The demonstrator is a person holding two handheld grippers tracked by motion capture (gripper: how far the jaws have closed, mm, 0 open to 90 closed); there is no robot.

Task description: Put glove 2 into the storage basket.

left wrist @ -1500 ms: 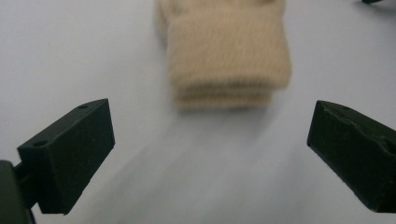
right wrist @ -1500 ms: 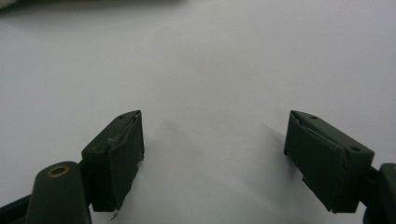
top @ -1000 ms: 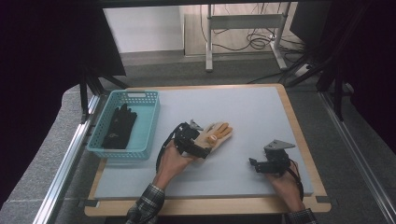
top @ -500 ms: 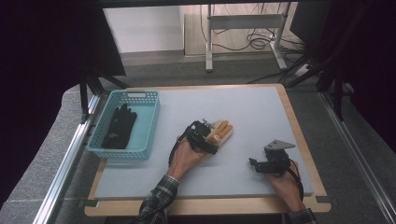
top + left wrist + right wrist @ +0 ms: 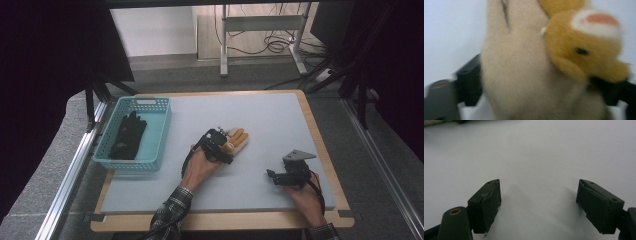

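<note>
A beige and orange plush toy (image 5: pixel 238 139) lies on the grey mat (image 5: pixel 280 120) near the middle of the table. My left gripper (image 5: pixel 223 146) is pushed onto its near end. In the left gripper view the toy (image 5: pixel 524 62) sits between the two black jaws of that gripper (image 5: pixel 541 90), which stand wide apart on either side of it. My right gripper (image 5: pixel 272 176) rests low over the mat at the front right, open, and its own view shows only bare mat between its jaws (image 5: pixel 539 202).
A turquoise basket (image 5: pixel 161 131) stands at the table's left edge with a black glove (image 5: pixel 127 136) lying inside. The wooden table rim (image 5: pixel 320 145) frames the mat. Beyond the far edge are a desk frame and cables on the floor.
My left gripper slid forward and right onto the plush toy, which now lies between its jaws. The right gripper has stayed still.
</note>
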